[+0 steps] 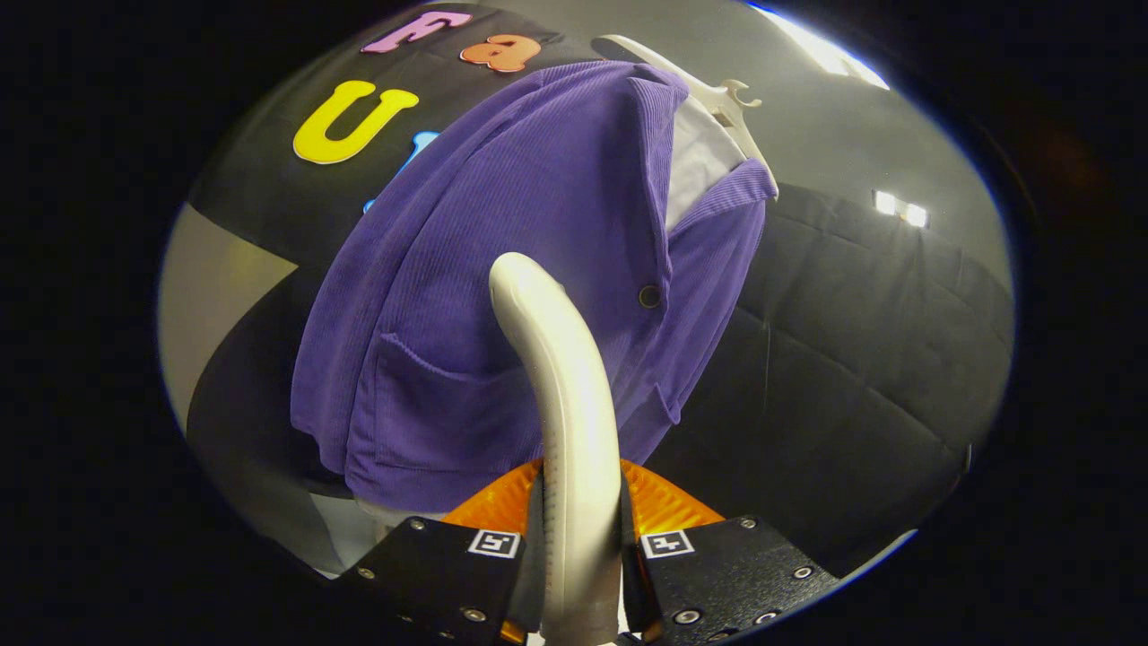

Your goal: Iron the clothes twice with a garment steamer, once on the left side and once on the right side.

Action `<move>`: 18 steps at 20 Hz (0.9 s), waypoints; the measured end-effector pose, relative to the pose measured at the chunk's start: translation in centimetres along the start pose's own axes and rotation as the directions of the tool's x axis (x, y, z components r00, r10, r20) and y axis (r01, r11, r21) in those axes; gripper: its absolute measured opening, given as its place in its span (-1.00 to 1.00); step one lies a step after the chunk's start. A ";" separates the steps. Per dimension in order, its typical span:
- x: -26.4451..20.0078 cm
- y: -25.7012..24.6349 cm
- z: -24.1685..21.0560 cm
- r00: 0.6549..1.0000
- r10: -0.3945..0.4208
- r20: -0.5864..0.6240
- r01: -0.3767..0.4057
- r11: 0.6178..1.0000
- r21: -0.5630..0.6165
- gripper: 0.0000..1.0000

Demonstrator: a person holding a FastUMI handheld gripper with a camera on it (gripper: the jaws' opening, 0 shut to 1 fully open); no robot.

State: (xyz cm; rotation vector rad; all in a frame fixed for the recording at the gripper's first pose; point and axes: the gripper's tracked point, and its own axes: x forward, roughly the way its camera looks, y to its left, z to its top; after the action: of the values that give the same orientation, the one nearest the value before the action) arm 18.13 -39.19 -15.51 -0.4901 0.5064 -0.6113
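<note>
Two fingers of the hand-held gripper (581, 556) clamp the steamer (560, 395), whose long handle runs straight ahead; the purple jacket (502, 296) hangs on a hanger (717, 94) just beyond its tip.

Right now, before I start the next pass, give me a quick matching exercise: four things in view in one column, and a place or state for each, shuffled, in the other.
Things:
1. garment steamer
2. purple jacket
3. hanger
4. jacket button

Places or states:
A. carries the jacket, hook showing above the collar
B. clamped between the fingers of the gripper, head curving toward the cloth
C. hangs ahead of the fingers, front facing the camera
D. on the front edge below the collar, just beside the steamer's head

Pairs: 1-B, 2-C, 3-A, 4-D
</note>
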 end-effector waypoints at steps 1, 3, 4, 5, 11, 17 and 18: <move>-0.1 0.5 -0.5 1.000 0.007 -0.009 -0.008 1.000 -0.009 -0.31; -0.3 1.4 -1.6 0.999 0.020 -0.026 -0.021 0.999 -0.026 -0.31; -0.4 1.6 -2.3 0.999 0.028 -0.037 -0.029 0.999 -0.035 -0.31; -0.5 2.0 -3.0 0.998 0.036 -0.050 -0.038 0.998 -0.041 -0.31; -0.4 3.9 -6.0 0.990 0.072 -0.121 -0.079 0.995 -0.057 -0.31; 0.1 4.2 -7.8 0.977 0.101 -0.186 -0.111 0.993 -0.045 -0.31; 0.1 4.1 -8.0 0.976 0.097 -0.193 -0.106 0.994 -0.037 -0.31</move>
State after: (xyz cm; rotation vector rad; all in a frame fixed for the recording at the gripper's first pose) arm 15.30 -38.53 -24.06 -0.4492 0.7252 -0.5514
